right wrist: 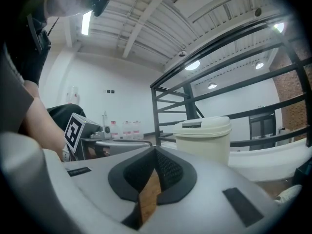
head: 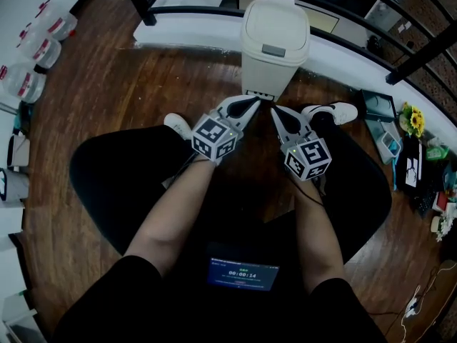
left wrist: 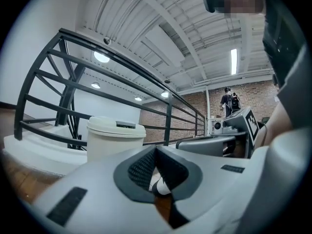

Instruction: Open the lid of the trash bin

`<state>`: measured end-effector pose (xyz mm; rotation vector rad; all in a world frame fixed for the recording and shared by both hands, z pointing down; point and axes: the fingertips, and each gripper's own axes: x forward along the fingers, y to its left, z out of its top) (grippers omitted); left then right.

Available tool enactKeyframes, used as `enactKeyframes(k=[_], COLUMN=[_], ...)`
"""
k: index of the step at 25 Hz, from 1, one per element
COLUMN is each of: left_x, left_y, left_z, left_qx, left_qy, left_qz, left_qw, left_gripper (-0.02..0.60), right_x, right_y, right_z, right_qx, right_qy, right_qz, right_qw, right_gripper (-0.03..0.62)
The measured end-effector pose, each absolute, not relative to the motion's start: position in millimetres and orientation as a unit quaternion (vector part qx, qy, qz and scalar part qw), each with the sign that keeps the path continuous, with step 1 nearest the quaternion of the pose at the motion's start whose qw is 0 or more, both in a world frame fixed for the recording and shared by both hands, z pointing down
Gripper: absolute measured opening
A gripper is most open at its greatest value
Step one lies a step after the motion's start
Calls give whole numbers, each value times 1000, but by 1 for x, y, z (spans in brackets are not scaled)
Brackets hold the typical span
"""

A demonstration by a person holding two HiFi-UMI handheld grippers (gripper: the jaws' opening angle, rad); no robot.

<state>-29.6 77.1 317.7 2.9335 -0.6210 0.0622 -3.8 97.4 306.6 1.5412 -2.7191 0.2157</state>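
Head view: I sit over a dark wooden floor (head: 121, 98), knees spread, with both tools held out ahead of me. The trash bin (head: 275, 38) stands upright on the boards just beyond my feet. It is backed against a white curb (head: 207, 31) that runs under a curved black railing (head: 343, 9). Its lid (head: 275, 20) is down, and the grey push plate (head: 273, 50) faces me.

My left gripper (head: 255, 100) and right gripper (head: 273, 108) both point at the foot of the bin. Their tips are near each other and stop short of it. In the left gripper view the two padded jaws meet at their tips with nothing between them. The right gripper view shows the same, jaws pressed together and empty.

A white shoe (head: 334, 112) sits to the right of the bin's base. Bare boards lie open to the left of the bin, as far as some plastic bottles (head: 39, 52) at the far left edge. To the right, the floor along the curb is crowded with yellow flowers (head: 412, 118), small boxes and cables. A lit screen (head: 243, 272) rests on my lap.
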Motion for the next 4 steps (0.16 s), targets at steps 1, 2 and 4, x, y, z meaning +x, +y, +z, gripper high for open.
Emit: enactKeyframes(k=[1,2,4], left_x=[-31,-33,-35], left_y=[78,78,77], left_z=[319,320,320], left_qx=[976,976,977], left_qy=[-206,-205,-203], left_qz=[21,21,22], left_qw=[72,71,68], left_gripper=[15,15,15], right_x=[-6,-8,-12], right_y=[97,97,94], right_z=[308,309,310], right_qx=[490,488,485], right_qy=[-869,-870,-872], right_qz=[69,70,71], right_qw=[4,4,2], right_gripper=[17,17,17])
